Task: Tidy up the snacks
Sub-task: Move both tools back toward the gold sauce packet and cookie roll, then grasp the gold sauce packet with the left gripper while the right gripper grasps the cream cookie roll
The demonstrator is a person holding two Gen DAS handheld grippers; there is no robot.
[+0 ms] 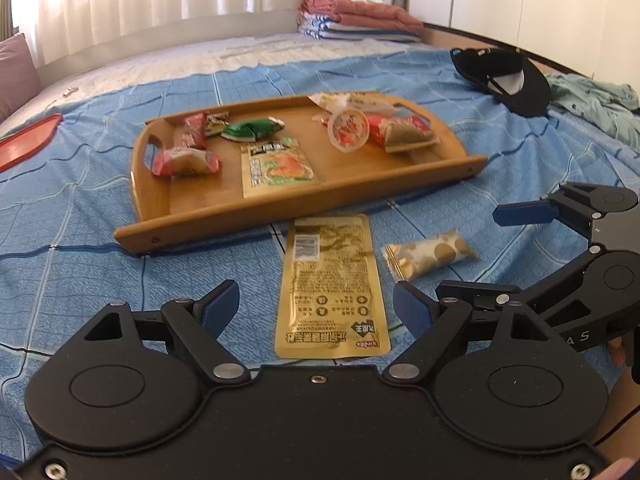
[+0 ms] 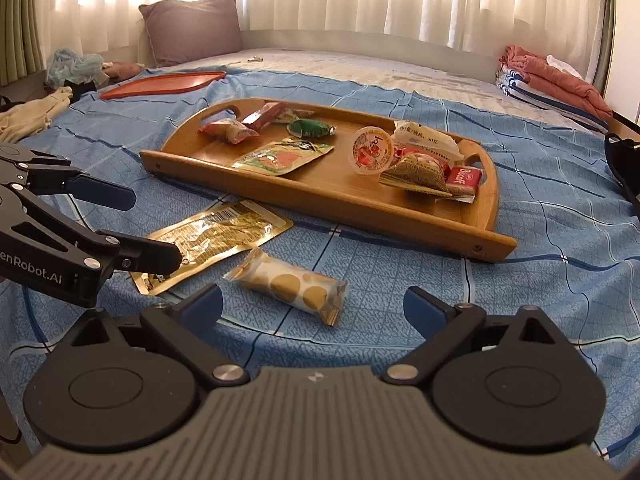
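Note:
A wooden tray (image 1: 280,220) (image 2: 360,216) rests on the blue bedsheet and holds several wrapped snacks, among them a jelly cup (image 1: 348,128) (image 2: 372,150). In front of the tray a flat gold packet (image 1: 332,292) (image 2: 216,236) lies face down on the sheet. Beside it lies a small gold-dotted snack bar (image 1: 430,256) (image 2: 292,284). My left gripper (image 1: 316,300) (image 2: 136,228) is open, low over the near end of the gold packet, its pads apart from it. My right gripper (image 2: 314,300) (image 1: 496,252) is open wide just short of the dotted bar, gripping nothing.
A red lid (image 1: 28,140) (image 2: 164,82) lies farther off on the bed. A black cap (image 1: 508,80) and teal clothing (image 1: 592,104) lie beyond the tray's right end. Folded blankets (image 1: 356,16) (image 2: 548,80) and a pillow (image 2: 192,28) sit by the curtains.

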